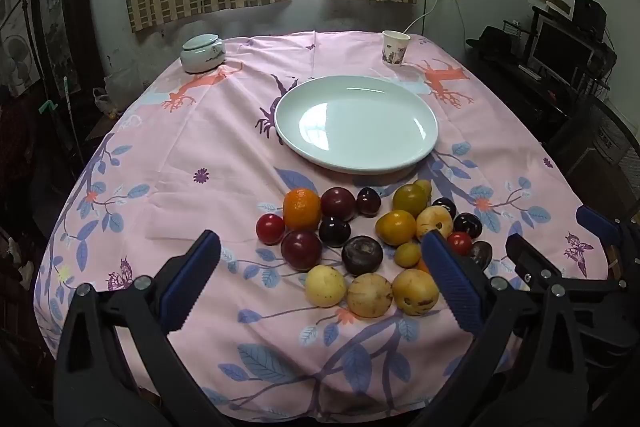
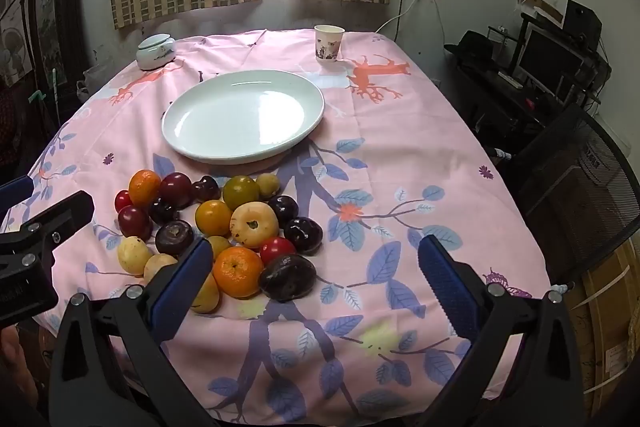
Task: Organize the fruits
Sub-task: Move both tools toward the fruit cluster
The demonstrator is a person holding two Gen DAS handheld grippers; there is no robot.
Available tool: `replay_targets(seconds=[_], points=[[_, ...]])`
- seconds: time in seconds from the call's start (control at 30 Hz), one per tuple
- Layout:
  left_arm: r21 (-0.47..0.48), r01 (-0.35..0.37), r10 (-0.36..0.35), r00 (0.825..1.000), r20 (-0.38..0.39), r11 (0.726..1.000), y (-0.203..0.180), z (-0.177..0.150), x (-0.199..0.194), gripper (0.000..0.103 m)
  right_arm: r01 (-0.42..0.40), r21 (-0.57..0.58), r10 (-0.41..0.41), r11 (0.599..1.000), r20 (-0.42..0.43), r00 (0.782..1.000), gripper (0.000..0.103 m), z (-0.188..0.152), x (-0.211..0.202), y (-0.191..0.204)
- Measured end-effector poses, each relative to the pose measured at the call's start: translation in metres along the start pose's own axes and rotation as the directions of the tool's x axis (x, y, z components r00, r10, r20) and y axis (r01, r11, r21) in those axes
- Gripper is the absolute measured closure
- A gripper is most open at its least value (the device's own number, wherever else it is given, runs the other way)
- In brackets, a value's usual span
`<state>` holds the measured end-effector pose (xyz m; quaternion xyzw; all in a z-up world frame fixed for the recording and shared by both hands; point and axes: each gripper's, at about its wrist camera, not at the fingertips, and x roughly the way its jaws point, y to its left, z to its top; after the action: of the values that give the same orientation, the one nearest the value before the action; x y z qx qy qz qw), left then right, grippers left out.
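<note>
A heap of several fruits lies on the pink floral tablecloth point(image 1: 224, 147), just in front of an empty white plate point(image 1: 356, 123) point(image 2: 244, 115). The heap holds an orange point(image 1: 302, 207), dark plums point(image 1: 362, 255), small red fruits point(image 1: 270, 229) and pale yellow fruits point(image 1: 325, 285). My left gripper point(image 1: 320, 239) hovers open over the near side of the heap, nothing between its blue pads. My right gripper point(image 2: 315, 243) is open too, to the right of the heap, beside an orange point(image 2: 238, 271) and a dark plum point(image 2: 287, 277). Each gripper shows at the edge of the other's view.
At the table's far side stand a lidded ceramic jar point(image 1: 202, 53) on the left and a paper cup point(image 1: 395, 47) on the right. A mesh chair point(image 2: 580, 187) and a desk with a monitor point(image 2: 548, 63) stand right of the table. Curtains hang behind.
</note>
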<state>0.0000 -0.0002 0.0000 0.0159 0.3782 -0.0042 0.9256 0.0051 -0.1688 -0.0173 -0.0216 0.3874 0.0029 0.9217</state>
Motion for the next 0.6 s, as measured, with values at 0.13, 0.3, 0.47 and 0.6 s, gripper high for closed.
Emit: replay_targets(seconds=[0.13, 0.3, 0.47, 0.6], points=[[-0.002, 0.000, 0.000, 1.000, 0.003, 1.000, 0.0001, 0.0000, -0.0001, 0.002, 0.003, -0.001, -0.003, 1.000, 0.001, 1.000, 0.001, -0.0005, -0.0023, 0.0011], [-0.006, -0.014, 0.015, 1.000, 0.010, 1.000, 0.0009, 0.0013, -0.0022, 0.002, -0.008, 0.015, 0.008, 1.000, -0.016, 1.000, 0.001, 0.0001, 0.0000, 0.0001], [-0.022, -0.019, 0.020, 1.000, 0.014, 1.000, 0.0052, 0.0024, -0.0051, 0.002, -0.026, 0.019, 0.026, 0.999, -0.009, 1.000, 0.001, -0.0016, -0.0021, 0.0016], [-0.025, -0.018, 0.018, 1.000, 0.022, 1.000, 0.0088, -0.0010, -0.0053, 0.002, -0.044, 0.020, 0.044, 0.999, 0.002, 0.999, 0.001, 0.0011, -0.0030, -0.0004]])
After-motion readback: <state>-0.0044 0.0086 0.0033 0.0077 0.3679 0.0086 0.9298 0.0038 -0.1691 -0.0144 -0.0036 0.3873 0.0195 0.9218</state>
